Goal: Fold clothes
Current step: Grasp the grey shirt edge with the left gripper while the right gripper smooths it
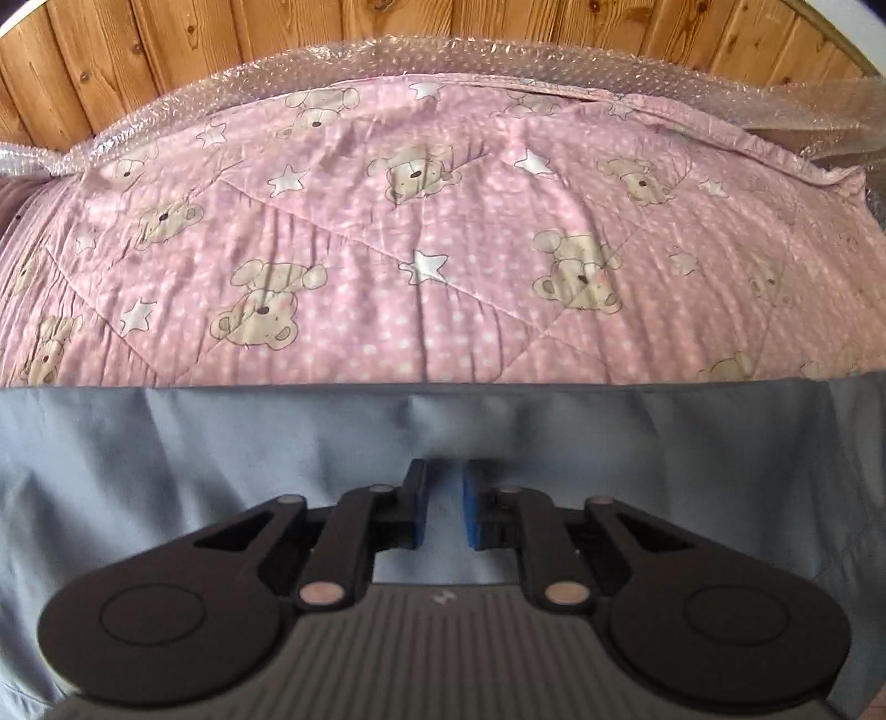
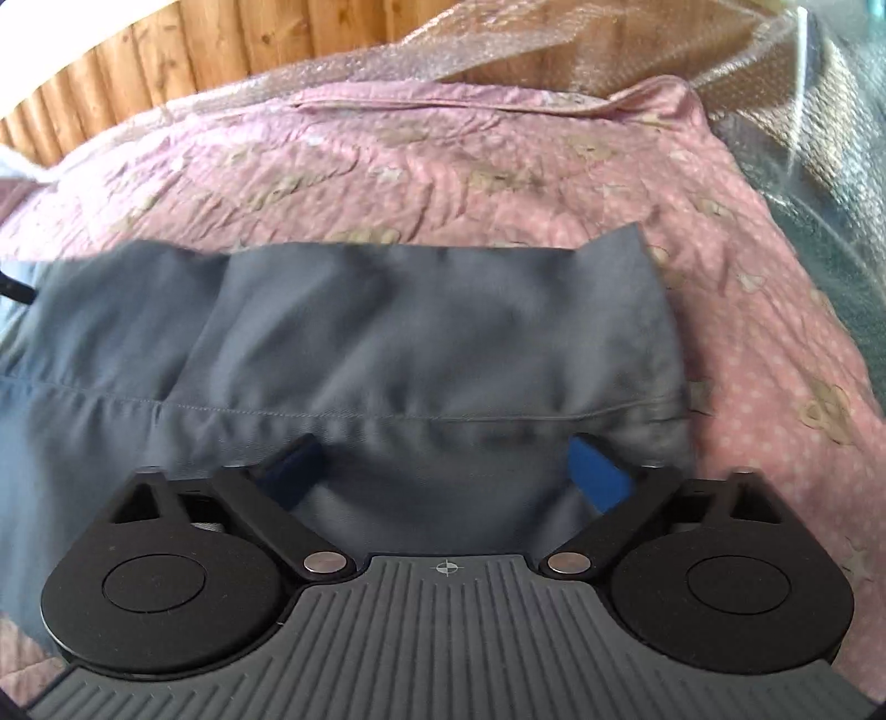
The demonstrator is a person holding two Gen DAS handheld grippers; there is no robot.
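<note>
Both hand-held grippers hover over the grey garment on the pink quilt: left hand-held gripper nearly closed on nothing, right hand-held gripper spread; pinch the hem squarely before lifting.

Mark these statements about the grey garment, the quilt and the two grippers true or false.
1. The grey garment lies on a pink quilt printed with bears and stars. True.
2. The right gripper is clamped shut on the garment. False: its jaws stand wide apart, with grey cloth below them.
3. Bubble wrap lies along the quilt's far edge. True.
4. The wall behind is white tile. False: it is wooden panelling.
5. The left gripper has its jaws spread wide. False: only a narrow gap shows.
</note>
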